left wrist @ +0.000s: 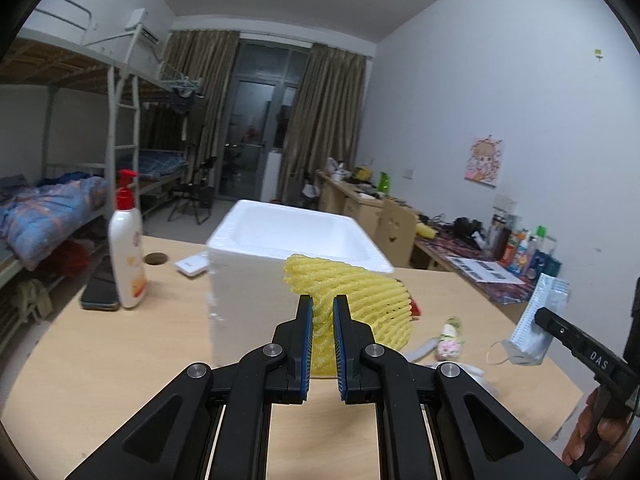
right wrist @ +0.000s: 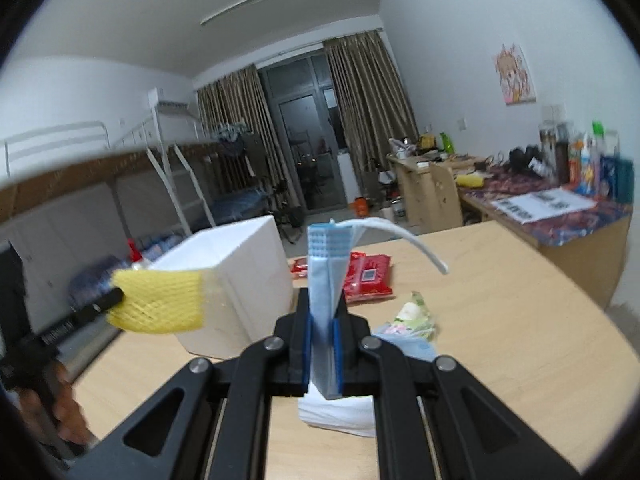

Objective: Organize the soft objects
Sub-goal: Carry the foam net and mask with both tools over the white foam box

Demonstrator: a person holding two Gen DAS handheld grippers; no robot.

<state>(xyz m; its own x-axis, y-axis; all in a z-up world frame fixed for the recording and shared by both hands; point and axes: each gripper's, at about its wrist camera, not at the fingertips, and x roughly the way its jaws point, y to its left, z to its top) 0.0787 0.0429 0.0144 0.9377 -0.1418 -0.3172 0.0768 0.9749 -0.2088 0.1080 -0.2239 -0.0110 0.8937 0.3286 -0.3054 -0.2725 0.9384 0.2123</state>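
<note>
Our left gripper [left wrist: 322, 314] has its jaws clamped on the yellow foam net [left wrist: 352, 300], held above the counter [left wrist: 120, 344] beside the white foam box [left wrist: 256, 276]. Our right gripper [right wrist: 322, 316] jaws pinch a blue face mask [right wrist: 326, 276] upright above the counter's near edge.

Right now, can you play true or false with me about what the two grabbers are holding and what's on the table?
1. The left gripper holds a yellow foam net. True.
2. The right gripper is empty. False: its jaws are shut on a blue face mask.
3. The white foam box has its lid on. False: the top is open.
4. A white lotion bottle with a red pump stands on the table. True.
5. The foam net is already inside the box. False: it is still held in front of the box.
6. A red packet lies on the table behind the mask. True.
</note>
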